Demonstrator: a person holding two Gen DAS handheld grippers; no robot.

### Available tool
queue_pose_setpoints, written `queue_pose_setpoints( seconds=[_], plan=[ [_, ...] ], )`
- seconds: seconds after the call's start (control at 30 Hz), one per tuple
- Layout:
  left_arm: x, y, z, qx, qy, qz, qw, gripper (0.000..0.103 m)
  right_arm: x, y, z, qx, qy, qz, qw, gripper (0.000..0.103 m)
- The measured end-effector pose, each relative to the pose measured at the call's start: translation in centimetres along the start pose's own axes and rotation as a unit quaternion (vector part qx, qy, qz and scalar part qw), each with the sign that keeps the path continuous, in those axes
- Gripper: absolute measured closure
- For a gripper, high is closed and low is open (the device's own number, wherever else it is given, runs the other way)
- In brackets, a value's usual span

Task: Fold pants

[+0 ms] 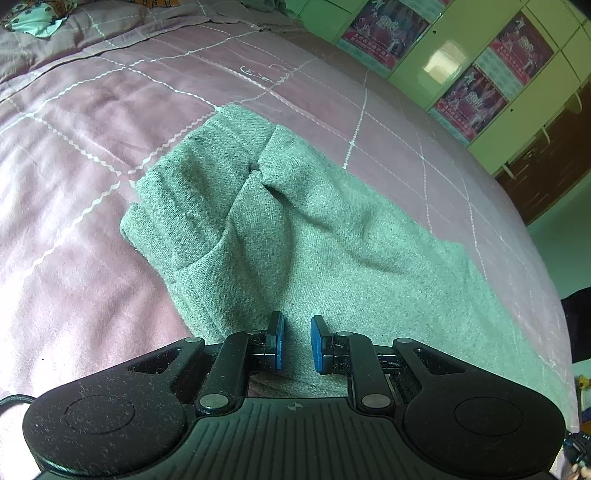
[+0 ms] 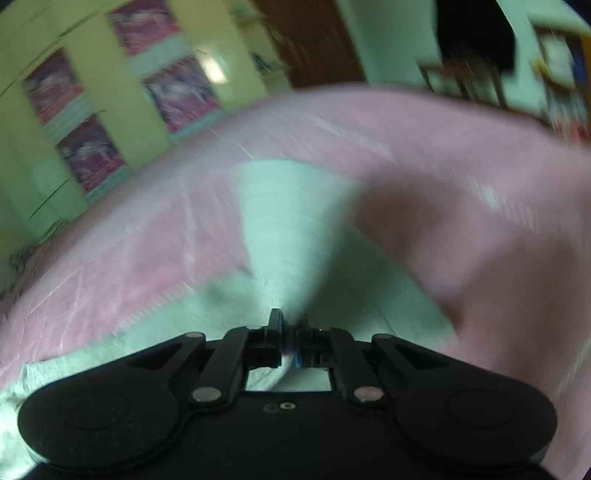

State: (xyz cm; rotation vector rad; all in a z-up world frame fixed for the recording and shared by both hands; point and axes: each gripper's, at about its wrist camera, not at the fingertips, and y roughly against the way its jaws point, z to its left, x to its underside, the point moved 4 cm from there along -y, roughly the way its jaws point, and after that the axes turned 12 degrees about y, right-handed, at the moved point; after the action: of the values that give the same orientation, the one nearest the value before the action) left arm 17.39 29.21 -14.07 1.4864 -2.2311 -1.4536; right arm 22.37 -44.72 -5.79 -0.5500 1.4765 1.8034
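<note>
Grey-green knit pants [image 1: 258,229] lie on a pink quilted bed [image 1: 92,122], one end folded over in the middle. My left gripper [image 1: 296,341] is open, with blue pads [image 1: 317,343], and hovers empty just above the near part of the pants. In the blurred right wrist view, my right gripper [image 2: 291,332] is shut on a stretch of the pants [image 2: 284,229], which rises away from the jaws in a taut lifted fold above the bed [image 2: 461,166].
Green cupboards with pink posters [image 1: 469,99] stand past the bed's far right edge; they also show in the right wrist view [image 2: 88,147]. A patterned pillow [image 1: 37,18] lies at the far left. A dark doorway [image 2: 476,33] is beyond the bed.
</note>
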Motion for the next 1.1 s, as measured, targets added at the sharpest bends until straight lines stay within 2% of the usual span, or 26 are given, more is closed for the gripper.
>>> queue_pose_setpoints(
  seconds=[0.03,0.13,0.27,0.3,0.33,0.4,0.47,0.63,0.77,0.8,0.83,0.87,0.93,1.03,1.1],
  plan=[
    [0.0,0.0,-0.1,-0.004,-0.001,0.001,1.0,0.085,0.9,-0.7,-1.1,-0.012,-0.029,0.013,0.999,0.098],
    [-0.2,0.7,-0.5,-0.004,0.008,-0.01,0.9999,0.085,1.8,-0.5,-2.0,-0.042,-0.069,-0.004,0.997,0.093],
    [-0.2,4.3,0.4,0.0,0.048,-0.092,0.9946,0.083,2.2,-0.3,-2.3,-0.065,-0.061,-0.009,0.996,0.09],
    [0.0,5.3,0.9,0.0,0.06,-0.109,0.9923,0.072,2.3,-0.2,-2.4,-0.069,-0.058,-0.011,0.996,0.089],
    [0.1,6.1,1.3,0.003,0.068,-0.123,0.99,0.047,2.5,0.3,-2.8,-0.074,-0.056,-0.014,0.996,0.088],
    [0.5,7.7,2.2,-0.006,0.08,-0.156,0.9845,0.018,2.6,0.9,-3.0,-0.082,-0.065,-0.02,0.994,0.085],
    [0.6,8.2,3.0,0.008,0.082,-0.158,0.984,0.018,2.7,1.0,-2.7,-0.08,-0.06,-0.021,0.995,0.083],
    [0.0,6.3,3.6,0.024,0.098,-0.127,0.9868,0.047,2.6,1.0,-2.0,-0.075,-0.045,-0.027,0.996,0.076],
    [-1.0,4.1,4.0,0.001,0.102,-0.117,0.9879,0.048,2.6,1.0,-1.8,-0.074,-0.043,-0.029,0.996,0.075],
    [-1.4,3.5,4.0,-0.006,0.098,-0.114,0.9886,0.057,2.7,1.0,-1.7,-0.074,-0.043,-0.03,0.996,0.074],
    [-1.6,3.3,4.0,-0.017,0.093,-0.116,0.9888,0.074,2.7,0.9,-1.7,-0.073,-0.042,-0.03,0.996,0.074],
    [-1.9,3.4,4.0,-0.019,0.087,-0.119,0.9889,0.074,2.7,0.9,-1.6,-0.072,-0.041,-0.031,0.996,0.074],
    [-2.5,4.3,4.1,0.01,0.096,-0.137,0.9859,0.083,2.7,0.8,-1.5,-0.07,-0.035,-0.031,0.996,0.072],
    [-2.9,5.3,4.2,0.022,0.091,-0.156,0.9833,0.088,2.7,1.0,-1.2,-0.069,-0.024,-0.033,0.997,0.068],
    [-3.0,4.6,4.2,0.007,0.076,-0.144,0.9867,0.088,2.7,1.1,-1.1,-0.073,-0.021,-0.035,0.997,0.06]
  ],
)
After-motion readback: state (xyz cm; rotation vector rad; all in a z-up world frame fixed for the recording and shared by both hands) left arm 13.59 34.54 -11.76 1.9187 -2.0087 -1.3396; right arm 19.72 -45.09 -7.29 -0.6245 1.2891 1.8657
